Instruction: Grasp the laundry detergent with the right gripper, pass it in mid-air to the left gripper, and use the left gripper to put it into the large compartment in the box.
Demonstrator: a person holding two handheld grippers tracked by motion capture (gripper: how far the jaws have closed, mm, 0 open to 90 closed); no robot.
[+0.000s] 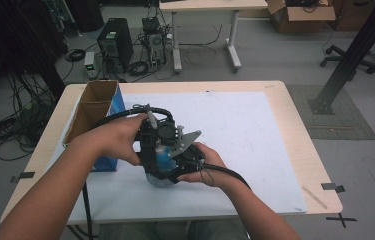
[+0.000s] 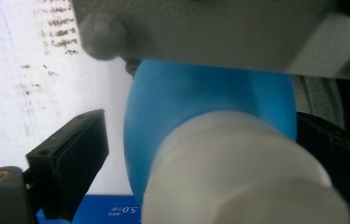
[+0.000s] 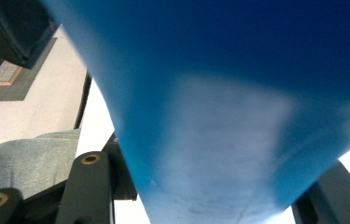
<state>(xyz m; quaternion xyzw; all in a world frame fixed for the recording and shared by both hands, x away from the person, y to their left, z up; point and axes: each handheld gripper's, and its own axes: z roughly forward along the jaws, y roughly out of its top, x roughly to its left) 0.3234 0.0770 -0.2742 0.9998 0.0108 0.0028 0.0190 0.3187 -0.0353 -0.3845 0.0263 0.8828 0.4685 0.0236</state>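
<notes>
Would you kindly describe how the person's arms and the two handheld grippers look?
Both forearms are bare, no sleeves. The left gripper and right gripper are black, each trailing a black cable; a grey three-cornered plate sits on top. Jaw links carry brass-coloured rings.

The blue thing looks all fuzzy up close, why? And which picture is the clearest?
In the left gripper view the blue bulb and its white cap sit so near the lens that they go soft. In the right gripper view the bulb blurs too, with a pale shine across it. The high view is sharpest but dim, and the white mat looks brightest there.
</notes>
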